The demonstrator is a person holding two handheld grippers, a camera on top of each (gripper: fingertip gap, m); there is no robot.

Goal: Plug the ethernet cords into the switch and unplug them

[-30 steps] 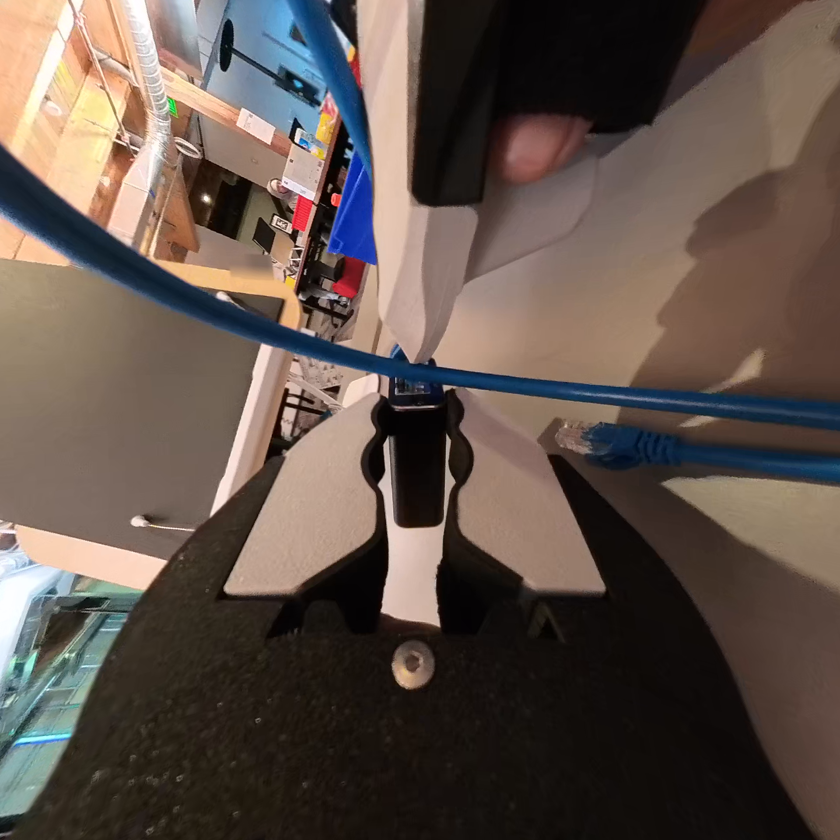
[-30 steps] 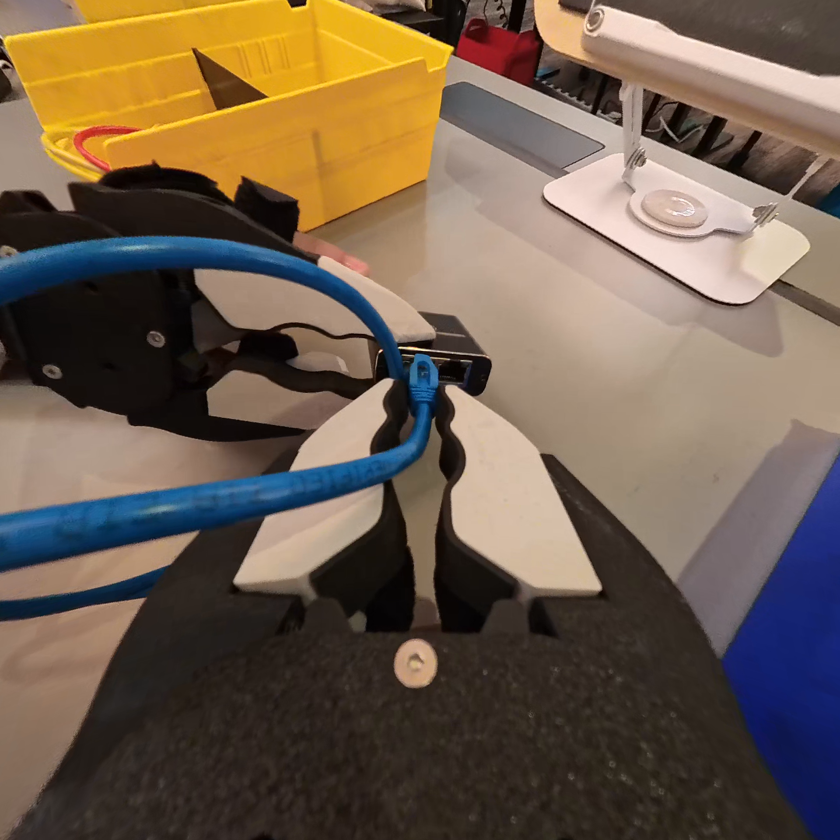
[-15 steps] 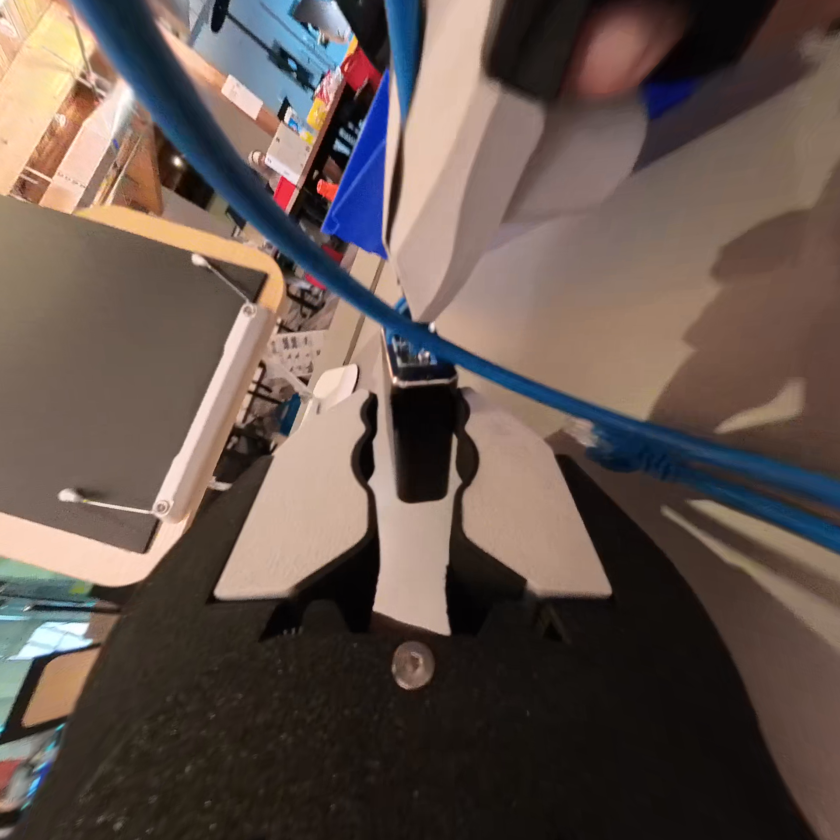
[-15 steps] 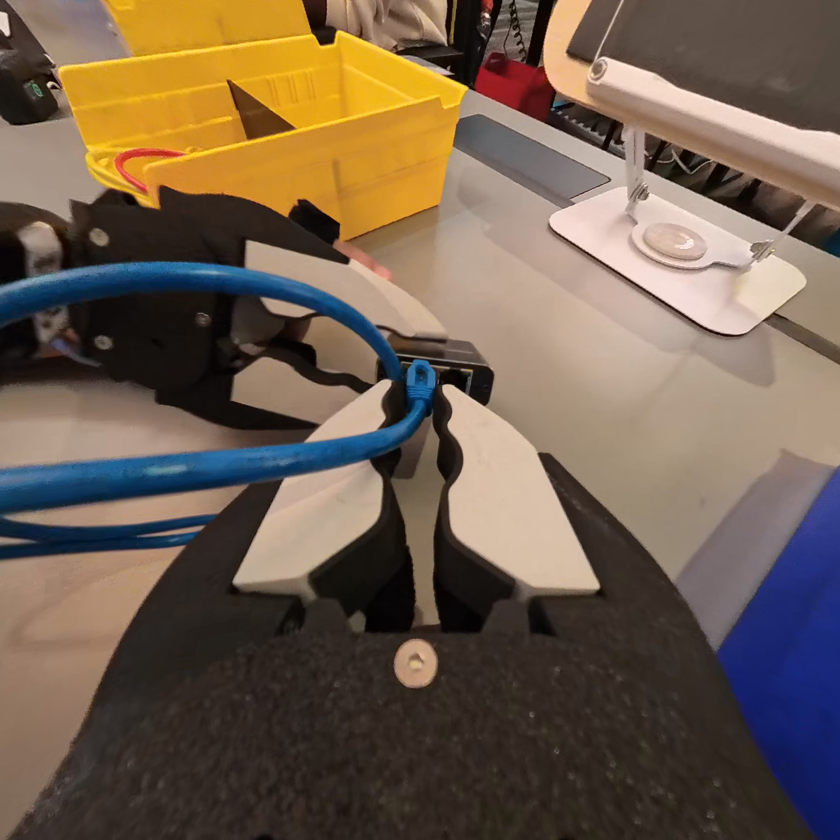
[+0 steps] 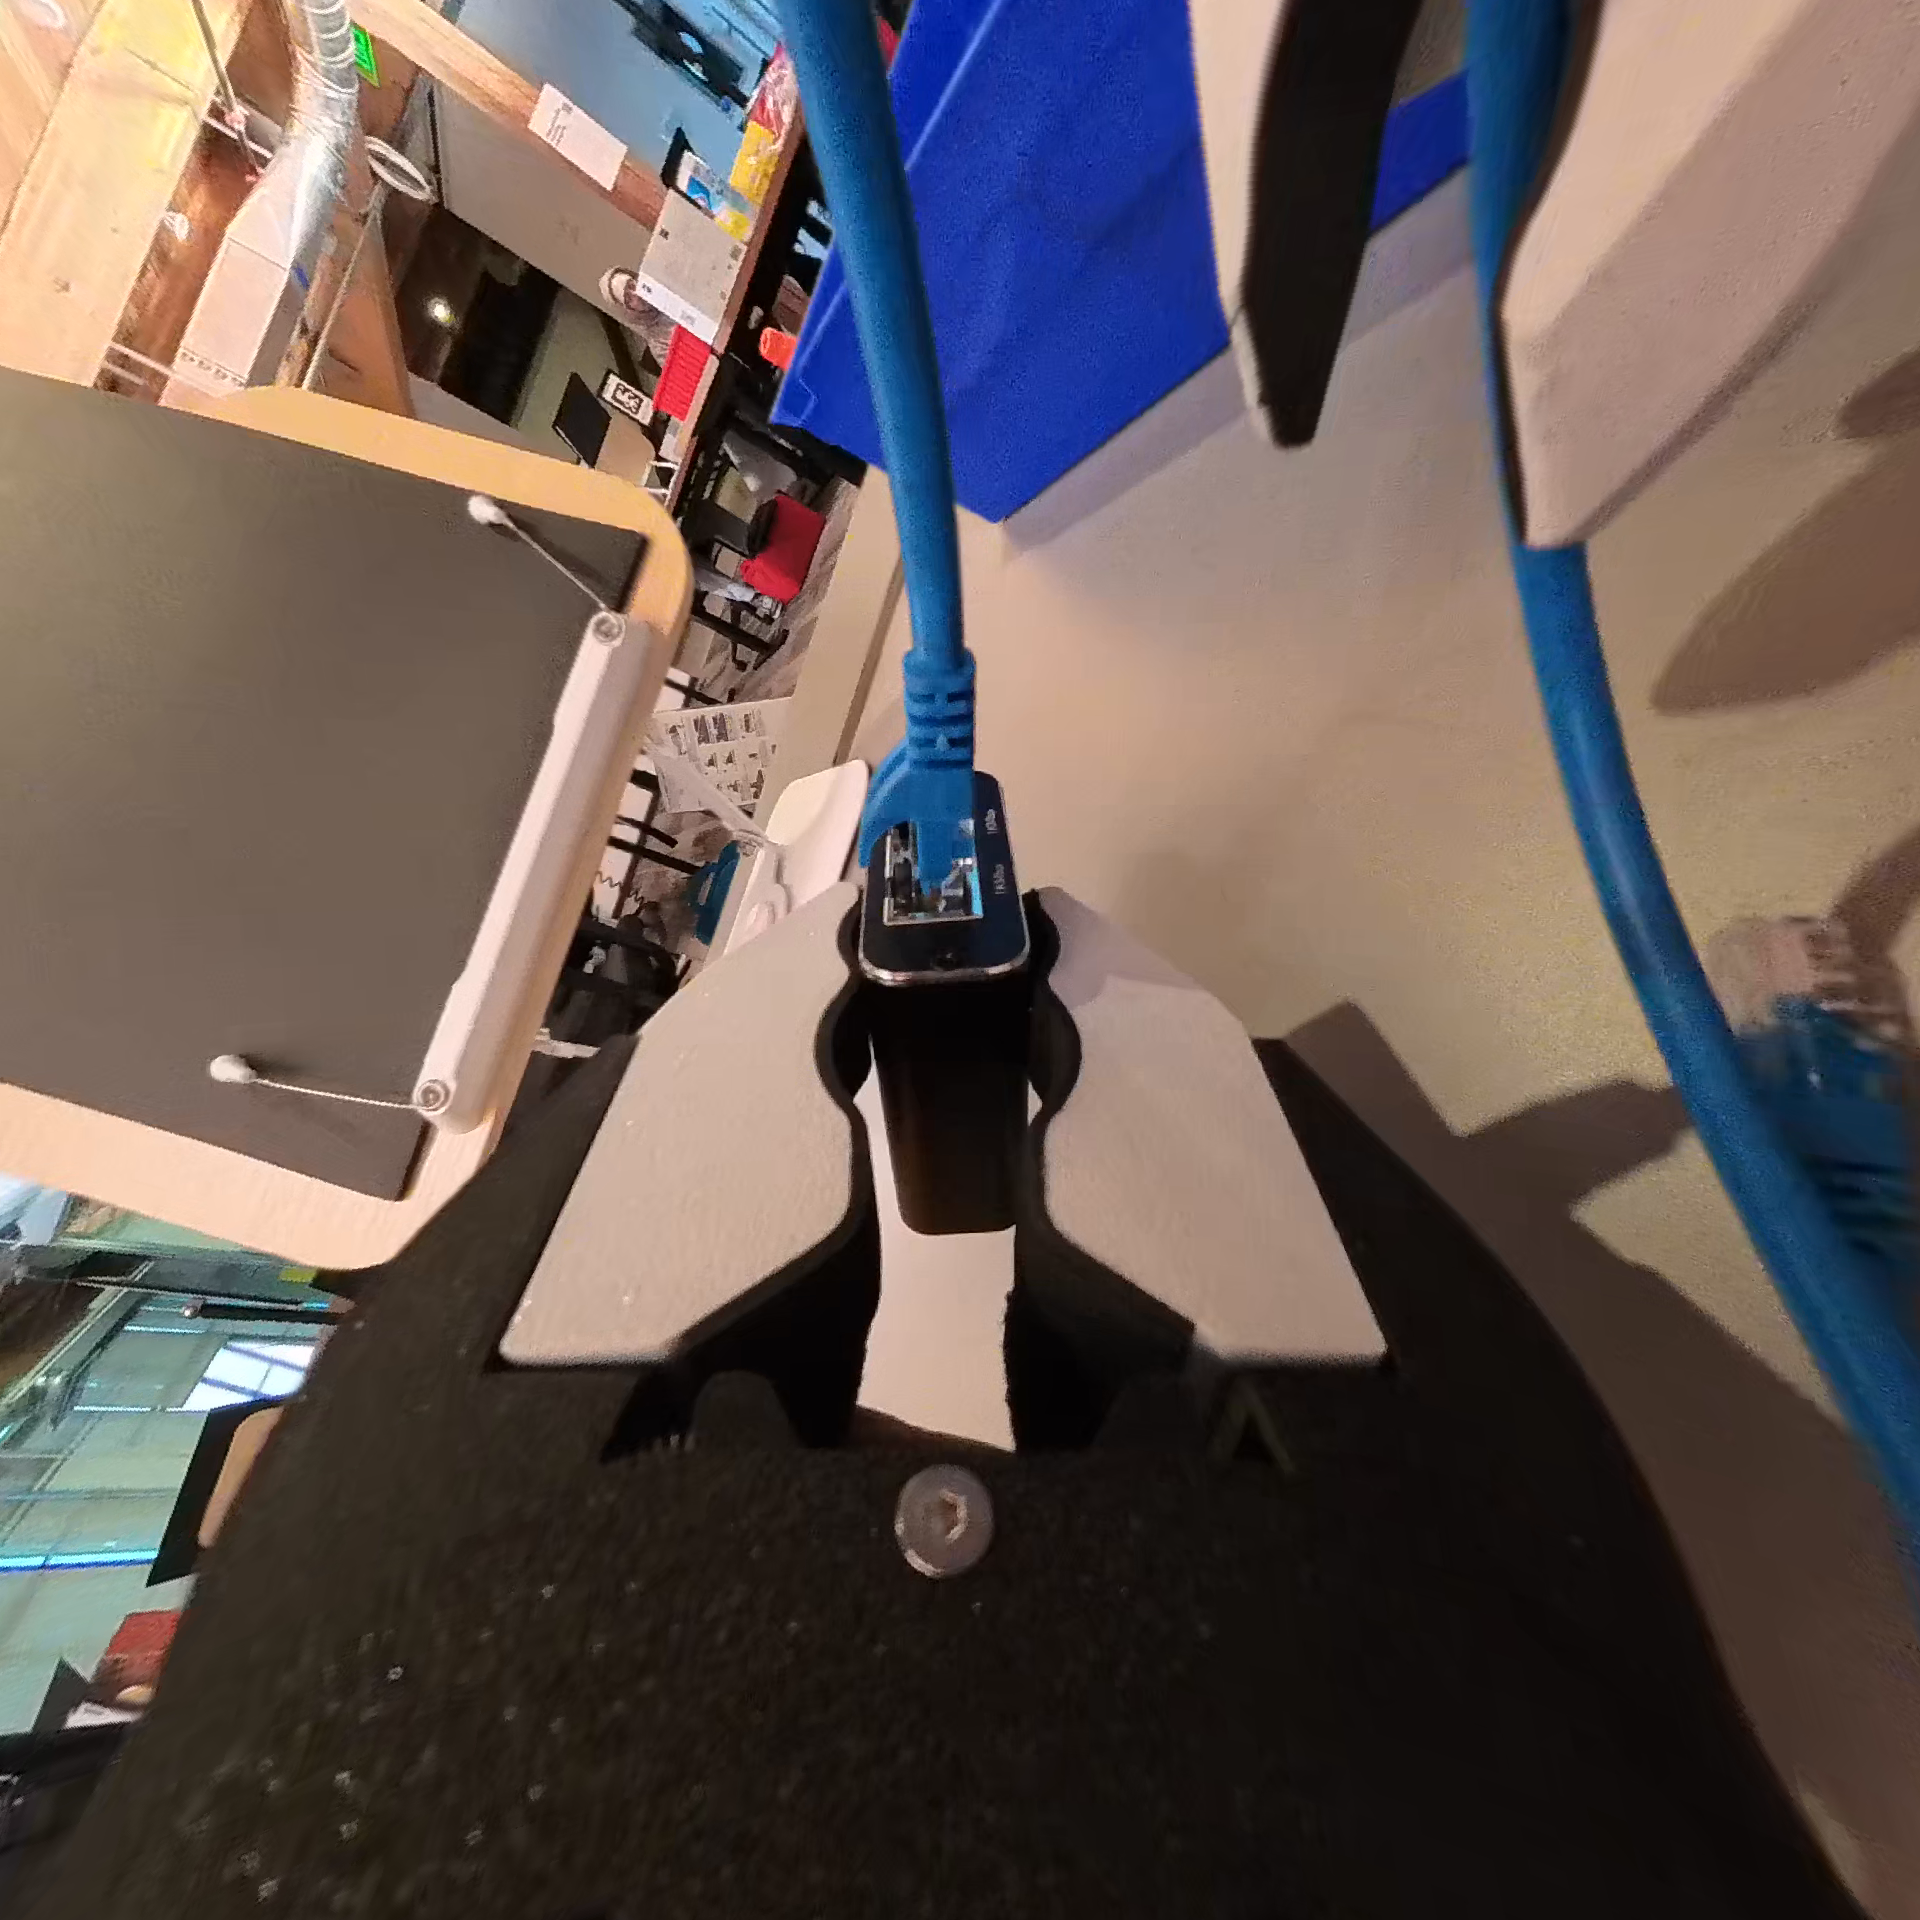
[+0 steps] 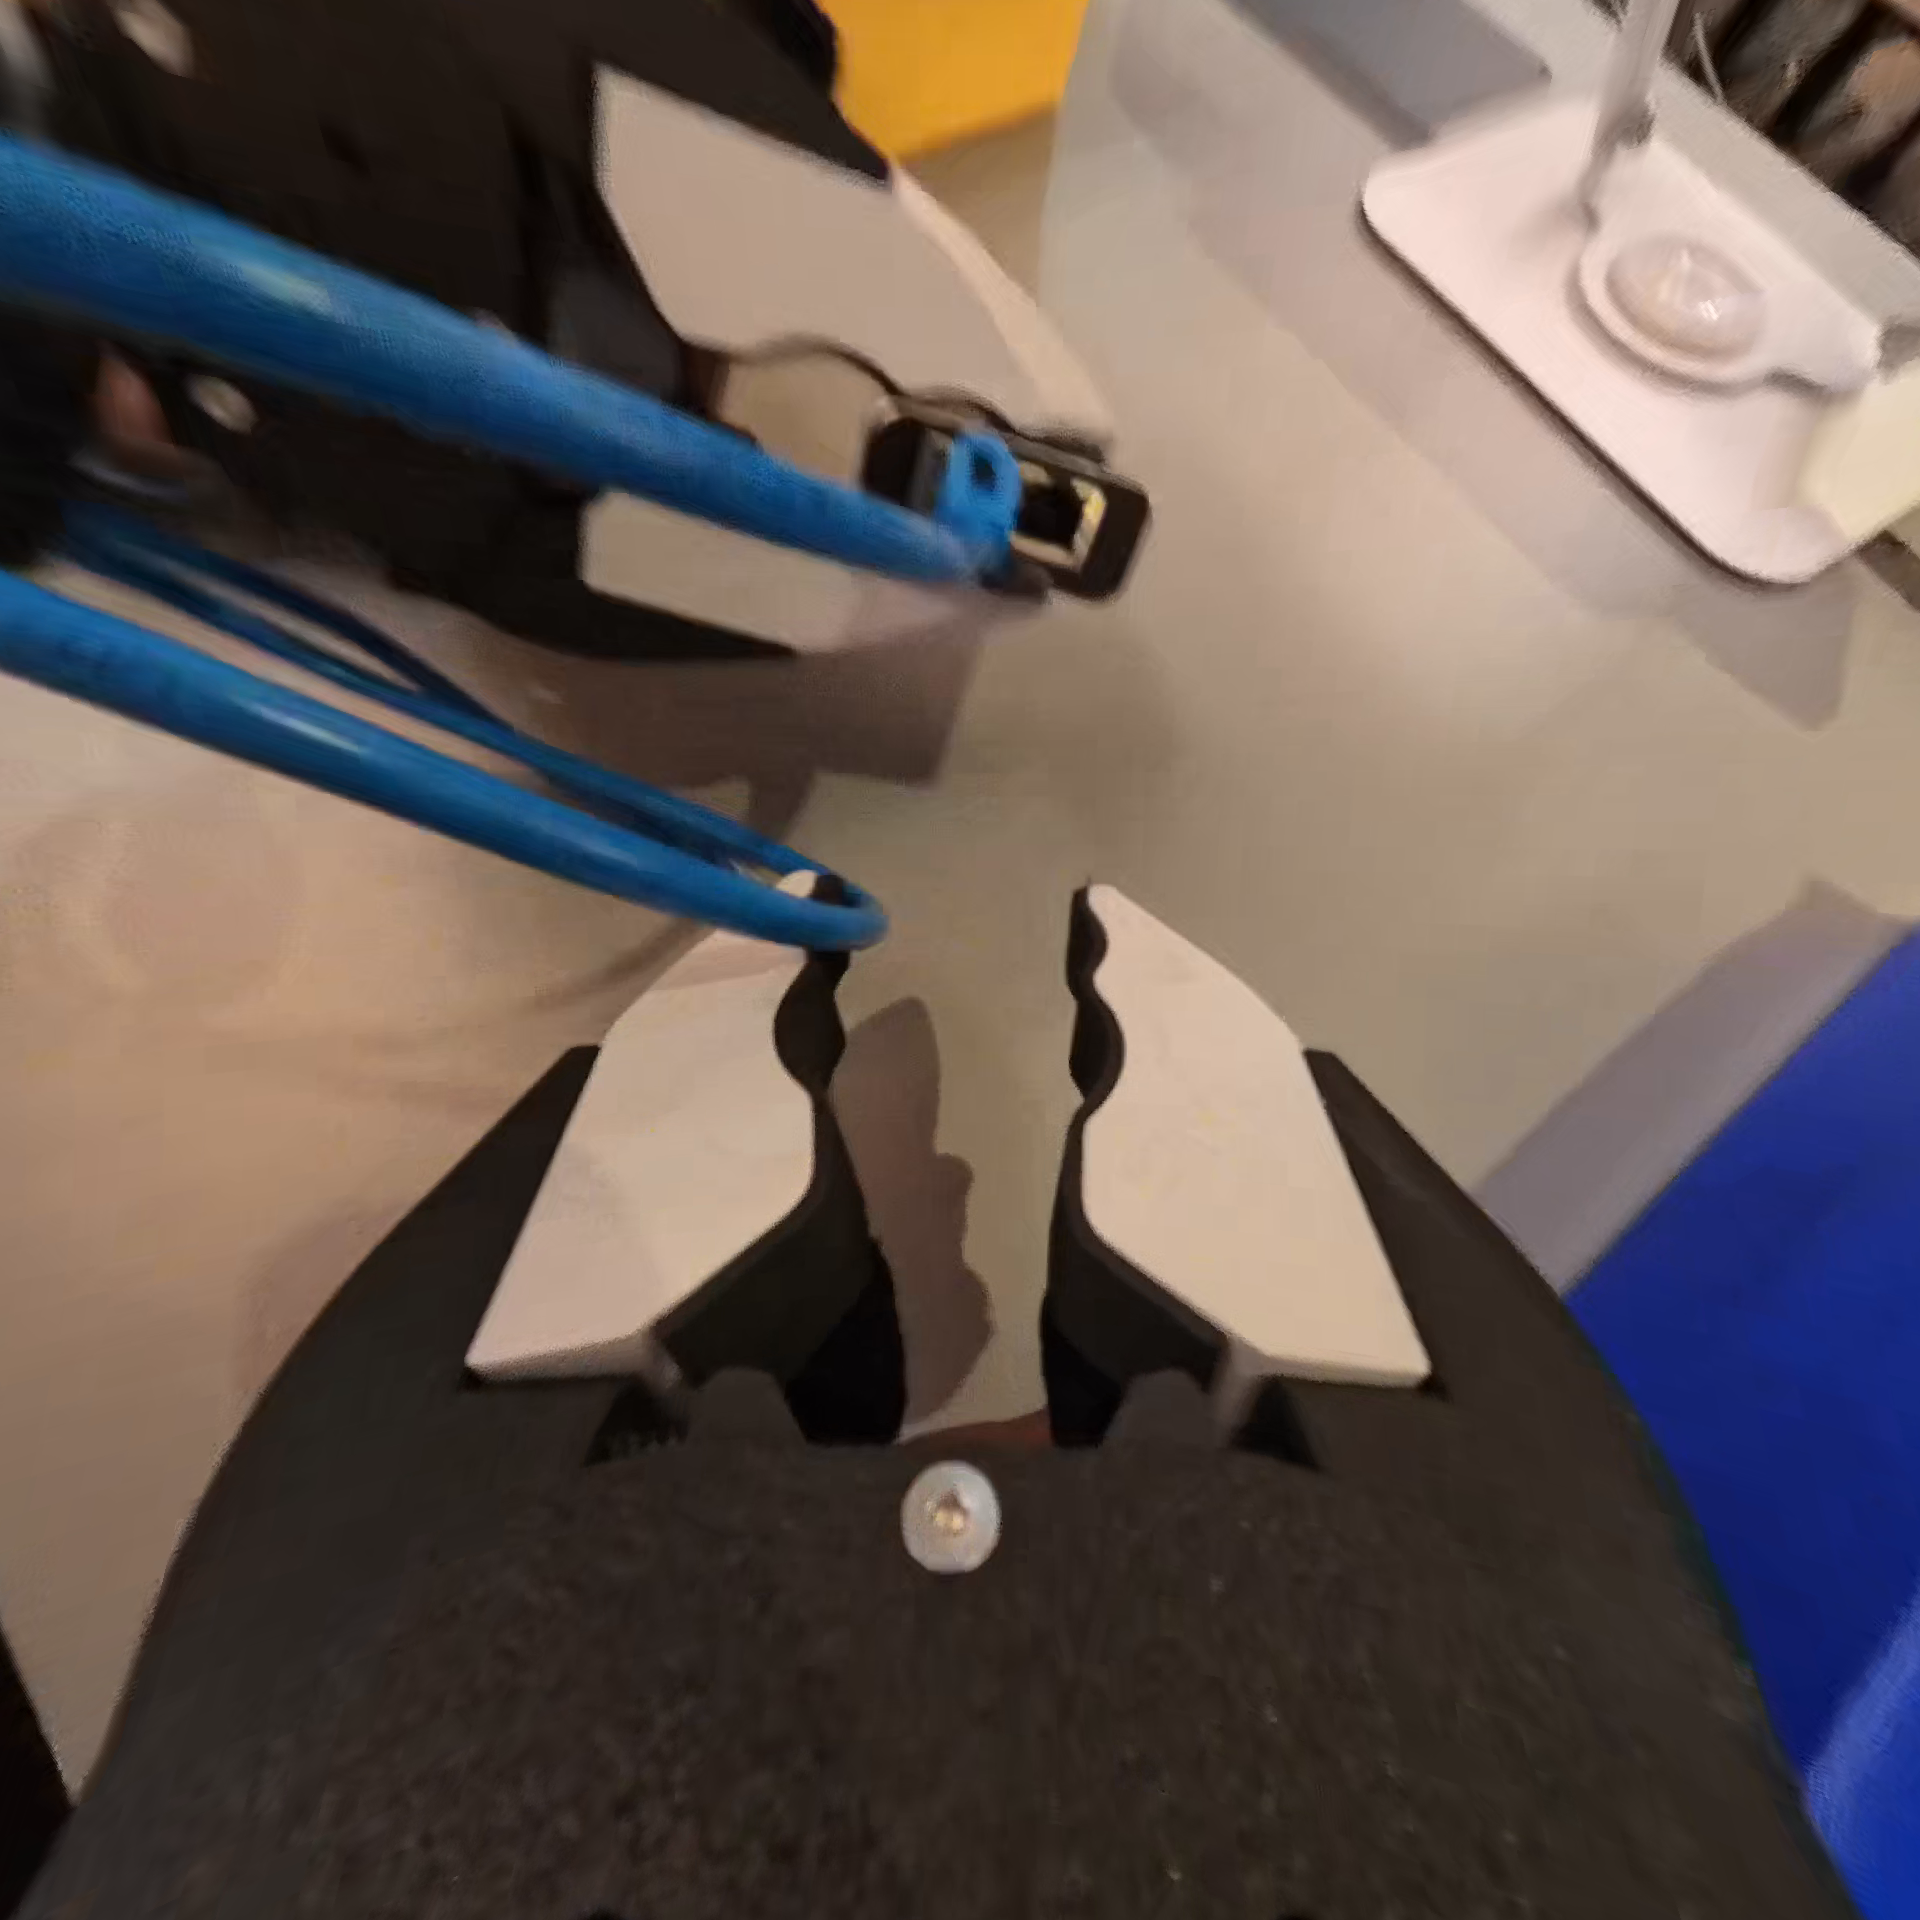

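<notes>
My left gripper [image 5: 951, 914] is shut on a small black switch [image 5: 945, 1091] and holds it above the table. A blue ethernet plug [image 5: 925, 810] sits in one of its ports, and its cord [image 5: 894, 364] runs away from the switch. In the right wrist view the switch [image 6: 1091, 540] shows the plug [image 6: 977, 483] beside an empty port. My right gripper [image 6: 951, 925] is open and empty, a little back from the switch. A loop of blue cord [image 6: 821, 920] lies against its left fingertip. A second, loose plug [image 5: 1829, 1060] lies blurred on the table.
A white stand base [image 6: 1662, 312] is on the grey table at the back right, and it carries a dark board [image 5: 260, 779]. A yellow bin [image 6: 956, 62] stands behind my left gripper. A blue bin [image 6: 1766, 1403] sits at the right edge. The left gripper's tips are roughly 9 cm from the right gripper's.
My right gripper has let go of the blue plug, opened and drawn back from the switch. The plug stays in the port. The left gripper still holds the switch.
</notes>
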